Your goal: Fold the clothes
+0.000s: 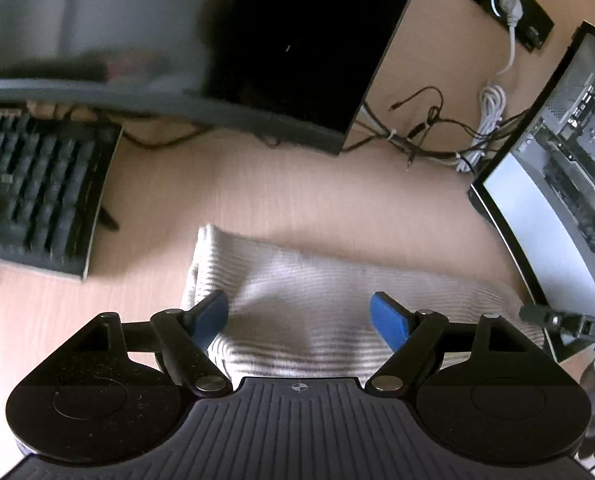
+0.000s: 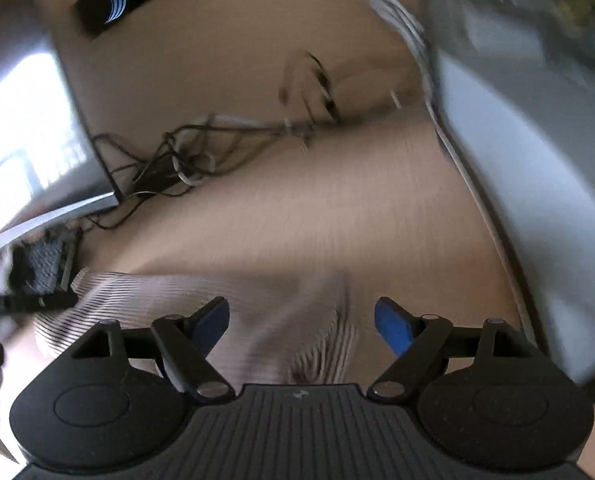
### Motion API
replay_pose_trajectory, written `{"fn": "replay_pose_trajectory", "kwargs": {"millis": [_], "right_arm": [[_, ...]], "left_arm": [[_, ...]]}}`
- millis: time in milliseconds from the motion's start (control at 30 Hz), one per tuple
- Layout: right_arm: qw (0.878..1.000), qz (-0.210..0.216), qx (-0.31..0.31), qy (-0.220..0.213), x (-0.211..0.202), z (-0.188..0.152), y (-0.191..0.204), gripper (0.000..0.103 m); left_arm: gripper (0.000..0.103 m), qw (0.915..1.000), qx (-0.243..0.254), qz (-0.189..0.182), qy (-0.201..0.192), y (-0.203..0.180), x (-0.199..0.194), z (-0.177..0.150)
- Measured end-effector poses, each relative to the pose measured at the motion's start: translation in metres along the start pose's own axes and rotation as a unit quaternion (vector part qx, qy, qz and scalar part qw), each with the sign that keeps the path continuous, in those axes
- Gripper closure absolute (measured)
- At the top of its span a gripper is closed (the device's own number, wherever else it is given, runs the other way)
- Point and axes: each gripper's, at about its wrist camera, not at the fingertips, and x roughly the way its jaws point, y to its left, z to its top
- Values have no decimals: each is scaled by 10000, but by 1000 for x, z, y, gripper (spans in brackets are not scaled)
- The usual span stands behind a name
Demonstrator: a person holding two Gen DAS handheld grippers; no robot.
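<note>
Left wrist view: striped cloth [image 1: 297,292] is seen folded on the desk [image 1: 257,192], long axis running left to right, directly under the left gripper [image 1: 299,318] — jaws spread wide, nothing pinched. In the right wrist view the cloth's right end [image 2: 317,320] lies under the right gripper [image 2: 301,320], likewise spread and empty. Both are judged equally near.

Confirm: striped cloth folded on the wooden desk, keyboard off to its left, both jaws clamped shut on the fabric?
Not quite. The striped cloth does lie folded on the wooden desk with the keyboard to its left, but neither set of jaws is clamped. The left gripper and right gripper both stand open above the fabric, as each wrist view shows.
</note>
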Motion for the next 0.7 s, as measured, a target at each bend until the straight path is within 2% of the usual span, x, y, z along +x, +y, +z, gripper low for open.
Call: {"fn": "replay_pose_trajectory", "kwargs": {"millis": [67, 133, 367, 500, 567, 600, 700], "right_arm": [[9978, 259, 379, 477, 12, -12, -8, 26], [9972, 307, 354, 576, 19, -22, -5, 31], [9985, 31, -451, 305, 50, 4, 13, 35], [9969, -35, -666, 412, 42, 8, 16, 35], [9964, -27, -721, 453, 36, 0, 14, 35], [9964, -26, -706, 462, 33, -3, 14, 35], [9970, -52, -626, 442, 30, -10, 14, 32]], "left_arm": [[20, 10000, 24, 51, 81, -1, 7, -6], [18, 9999, 64, 94, 18, -6, 13, -8], [16, 9997, -166, 140, -144, -5, 24, 0], [22, 9985, -153, 388, -362, -11, 0, 5], [23, 9980, -157, 276, -537, -15, -18, 5], [24, 9980, -198, 97, -588, -16, -26, 4], [22, 9980, -243, -389, -428, -22, -27, 0]]}}
